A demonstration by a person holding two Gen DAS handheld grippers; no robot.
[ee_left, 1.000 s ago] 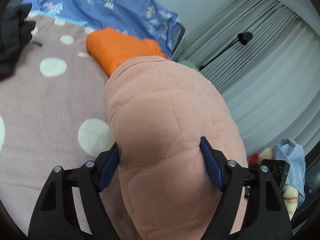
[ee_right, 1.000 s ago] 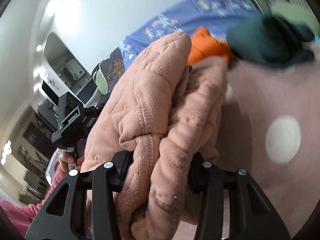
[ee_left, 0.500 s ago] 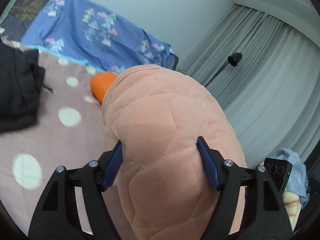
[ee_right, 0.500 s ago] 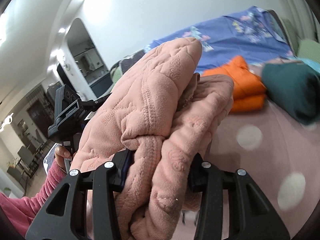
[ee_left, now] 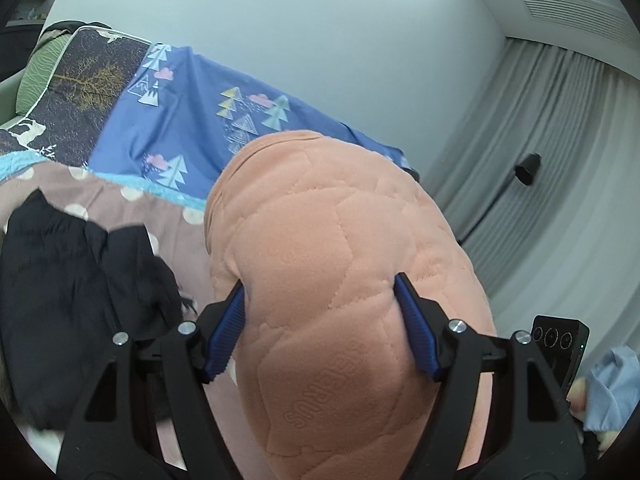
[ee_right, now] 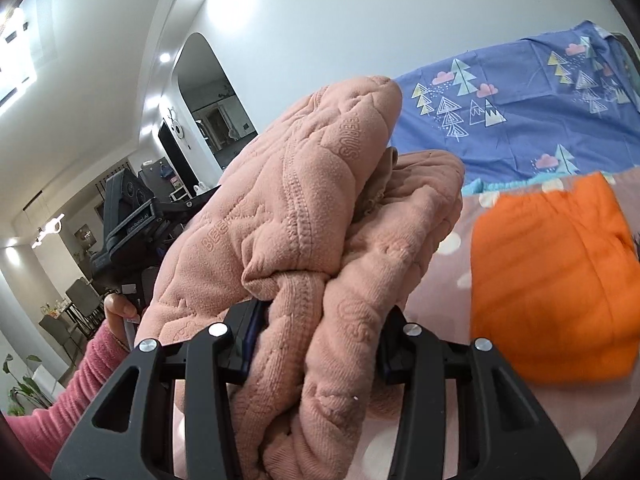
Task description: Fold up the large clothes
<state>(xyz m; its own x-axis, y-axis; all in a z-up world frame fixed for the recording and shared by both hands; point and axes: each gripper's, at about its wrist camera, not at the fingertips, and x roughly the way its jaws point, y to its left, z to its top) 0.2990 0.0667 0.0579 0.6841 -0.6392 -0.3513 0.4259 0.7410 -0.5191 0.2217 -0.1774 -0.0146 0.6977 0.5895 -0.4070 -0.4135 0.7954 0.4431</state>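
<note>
Both grippers' fingers (ee_left: 416,336) (ee_right: 390,344) clamp the bulky peach garment (ee_left: 340,300), which hides the bedding beyond.

Home bedroom — patterned bedding (ee_left: 192,116), grey curtains (ee_left: 560,152), dining chairs (ee_right: 80,308) beyond arched doorway (ee_right: 212,96)

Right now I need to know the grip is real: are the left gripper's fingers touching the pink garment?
Touching. In the left wrist view both blue fingers of the left gripper press into the pink garment, denting it.
</note>
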